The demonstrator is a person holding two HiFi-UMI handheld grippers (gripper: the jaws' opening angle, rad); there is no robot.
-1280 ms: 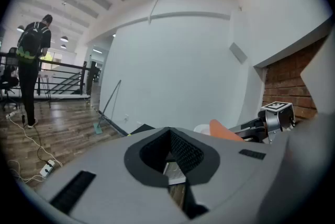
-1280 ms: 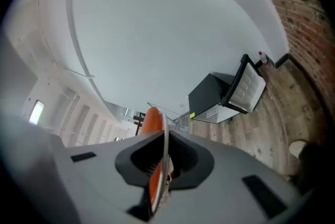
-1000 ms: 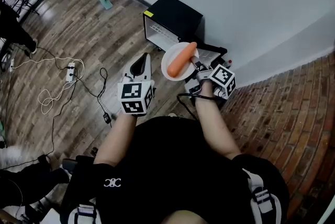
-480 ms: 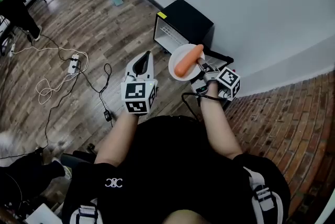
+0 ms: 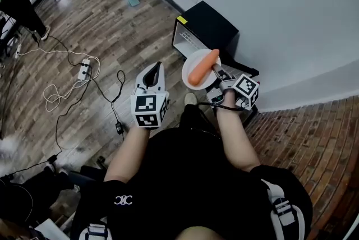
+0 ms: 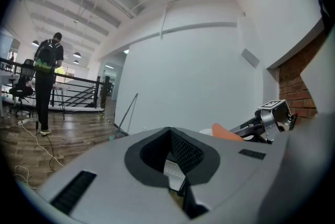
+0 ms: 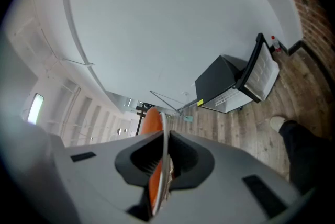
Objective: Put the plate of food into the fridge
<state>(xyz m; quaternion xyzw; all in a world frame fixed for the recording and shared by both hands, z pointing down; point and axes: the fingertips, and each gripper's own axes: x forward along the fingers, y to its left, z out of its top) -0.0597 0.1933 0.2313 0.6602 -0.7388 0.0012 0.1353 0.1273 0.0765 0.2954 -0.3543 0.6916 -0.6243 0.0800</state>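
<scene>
— What do your tongs have hold of?

— Your right gripper [image 5: 216, 72] pinches the plate [image 5: 190, 61] by the rim on the side nearest you. In the right gripper view the white rim runs edge-on between the two jaws, which press on it from either side. Your left gripper [image 5: 151, 72] carries nothing: its jaws are pressed together, and it is held up to the left of the plate, apart from it.

— And where is the food?

— The carrot [image 5: 202, 67] lies slantwise across the plate, its thin end reaching over the far rim. You hold the plate in the air, above the wooden floor [image 5: 84, 26], just before the fridge [image 5: 210, 26].

— How does the fridge stand?

— It is a small black box on the floor against the white wall [image 5: 280, 9]. Its door [image 7: 264, 68] is swung open to the right, and the pale inside faces you. The plate is outside it, near the open front's right edge.

— Anything else near you?

— A power strip [image 5: 84, 69] with loose white cables lies on the floor, well off to your left.
</scene>
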